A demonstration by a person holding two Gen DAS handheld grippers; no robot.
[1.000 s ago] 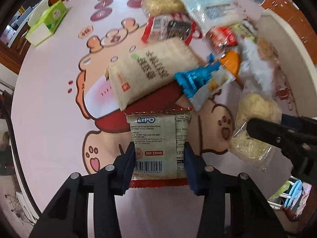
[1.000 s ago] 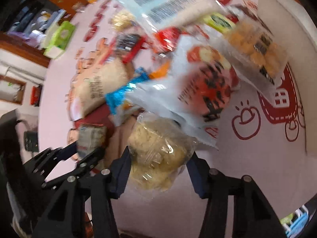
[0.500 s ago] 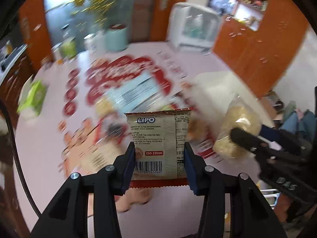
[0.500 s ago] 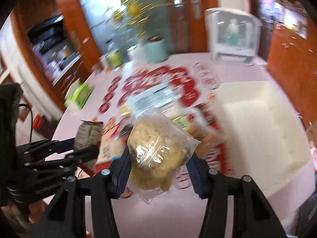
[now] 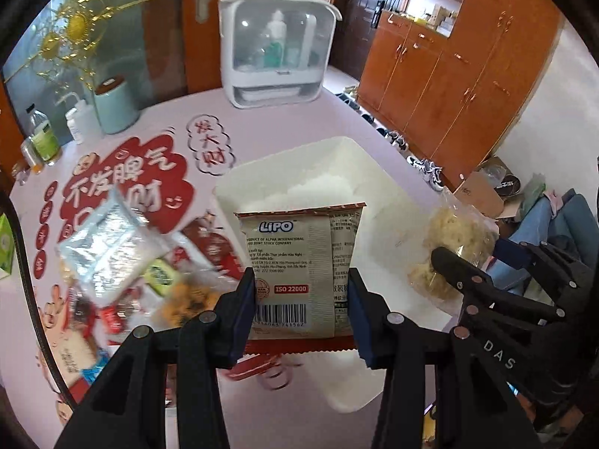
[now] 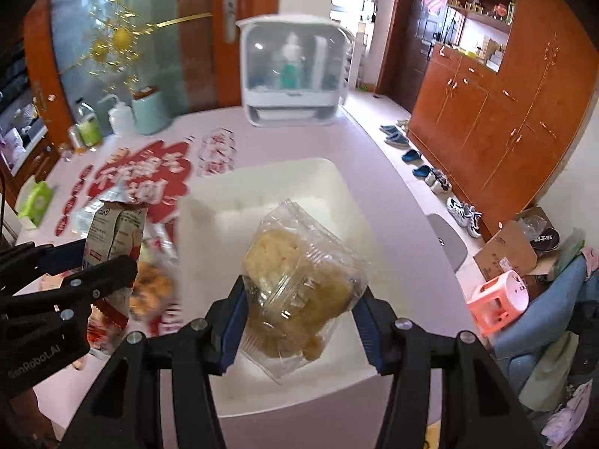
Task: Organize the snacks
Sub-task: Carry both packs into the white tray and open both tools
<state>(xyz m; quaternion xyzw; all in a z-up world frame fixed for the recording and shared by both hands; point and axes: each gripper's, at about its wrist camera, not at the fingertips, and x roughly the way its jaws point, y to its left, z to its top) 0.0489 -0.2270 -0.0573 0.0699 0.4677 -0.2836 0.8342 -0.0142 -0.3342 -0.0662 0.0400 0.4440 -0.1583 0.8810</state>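
Note:
My left gripper (image 5: pixel 301 314) is shut on a beige Lipo biscuit packet (image 5: pixel 299 262) and holds it upright above the near left part of a white box (image 5: pixel 359 157). My right gripper (image 6: pixel 299 321) is shut on a clear bag of yellow puffed snack (image 6: pixel 299 273), held over the white box (image 6: pixel 209 194). In the left wrist view the right gripper (image 5: pixel 468 280) and its bag (image 5: pixel 453 235) show at the right. In the right wrist view the left gripper (image 6: pixel 90 277) and its packet (image 6: pixel 112 232) show at the left.
Several loose snack packets (image 5: pixel 112 247) lie on the pink table (image 5: pixel 262 127) left of the box. A white cabinet (image 5: pixel 277 48), a mint canister (image 5: pixel 112 104) and bottles (image 5: pixel 45 138) stand at the table's far edge. A green tissue box (image 6: pixel 35 202) sits at far left.
Both grippers have lifted their packets off the table and swung right. They now hang over the white box, and the snack pile lies to the left.

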